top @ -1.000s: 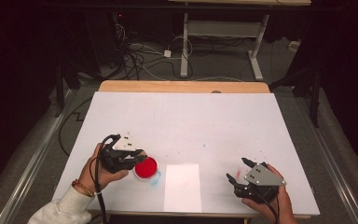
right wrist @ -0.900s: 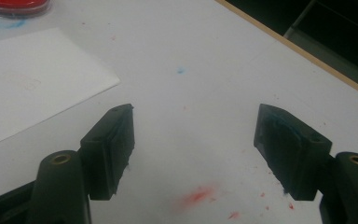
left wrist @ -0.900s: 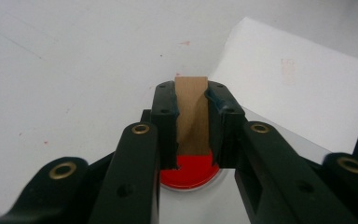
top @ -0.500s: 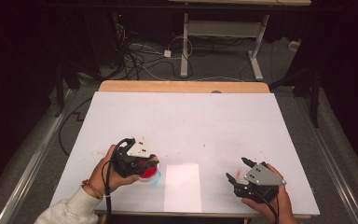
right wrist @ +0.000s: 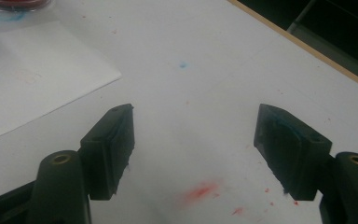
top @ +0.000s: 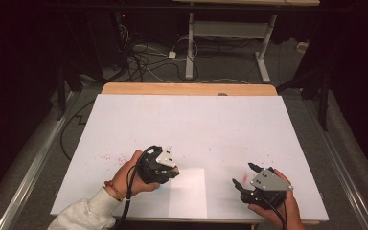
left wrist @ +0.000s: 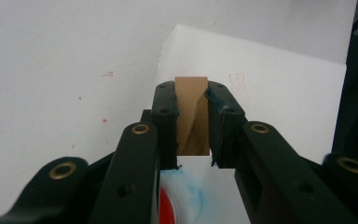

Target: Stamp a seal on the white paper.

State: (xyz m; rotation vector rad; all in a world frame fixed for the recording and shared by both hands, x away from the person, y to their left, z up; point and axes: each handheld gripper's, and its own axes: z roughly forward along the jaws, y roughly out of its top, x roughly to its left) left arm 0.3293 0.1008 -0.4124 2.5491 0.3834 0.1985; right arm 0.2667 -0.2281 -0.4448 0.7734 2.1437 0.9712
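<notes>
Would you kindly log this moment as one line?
left tongs: shut on wooden block | right tongs: open | paper sheet: flat

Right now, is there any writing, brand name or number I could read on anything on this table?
None can be read.
The sheet of paper bears a faint reddish stamped mark, too pale and blurred to read.
The wooden block held in the left hand-held gripper shows no lettering.
The red and blue marks on the table are only ink smudges.
</notes>
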